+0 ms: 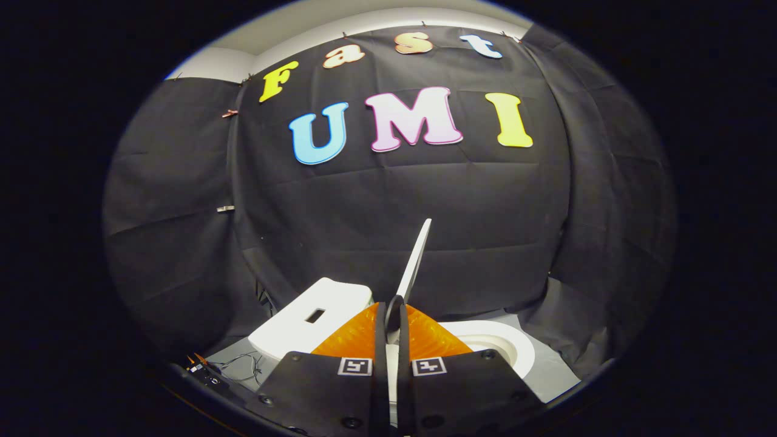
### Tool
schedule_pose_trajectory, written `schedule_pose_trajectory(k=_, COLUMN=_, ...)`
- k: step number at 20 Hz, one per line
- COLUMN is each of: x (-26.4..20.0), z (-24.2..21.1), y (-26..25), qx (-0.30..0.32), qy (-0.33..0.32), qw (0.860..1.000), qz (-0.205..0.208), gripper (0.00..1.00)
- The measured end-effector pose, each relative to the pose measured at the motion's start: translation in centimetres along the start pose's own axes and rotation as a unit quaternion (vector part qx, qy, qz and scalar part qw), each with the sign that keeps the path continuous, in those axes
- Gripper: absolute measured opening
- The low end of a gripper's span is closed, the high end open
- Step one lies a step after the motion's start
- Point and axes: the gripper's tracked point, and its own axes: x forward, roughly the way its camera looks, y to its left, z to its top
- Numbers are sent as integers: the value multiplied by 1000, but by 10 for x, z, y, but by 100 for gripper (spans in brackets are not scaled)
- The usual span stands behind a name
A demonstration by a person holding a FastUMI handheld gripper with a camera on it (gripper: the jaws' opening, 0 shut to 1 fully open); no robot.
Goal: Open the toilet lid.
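The white toilet lid [416, 260] stands raised and tilted, seen edge-on as a thin plate rising from between my fingers. My gripper [393, 317] is shut on the lid's lower edge, both fingers pressing on it from either side. To the right, just beyond the fingers, lies the white seat ring [511, 350] of the bowl, uncovered. Left of the lid sits the white toilet tank [297, 325], with a dark rectangular slot in its top.
Black cloth walls close the booth behind and on both sides. Loose wires and a small device [227, 366] lie on the grey floor [549, 379] to the left of the tank.
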Motion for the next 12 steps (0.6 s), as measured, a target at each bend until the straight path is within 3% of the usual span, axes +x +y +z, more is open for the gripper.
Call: schedule_pose_trajectory(k=12, x=20, z=3, y=114, qx=-77, qy=-7, qw=995, qz=67, gripper=10)
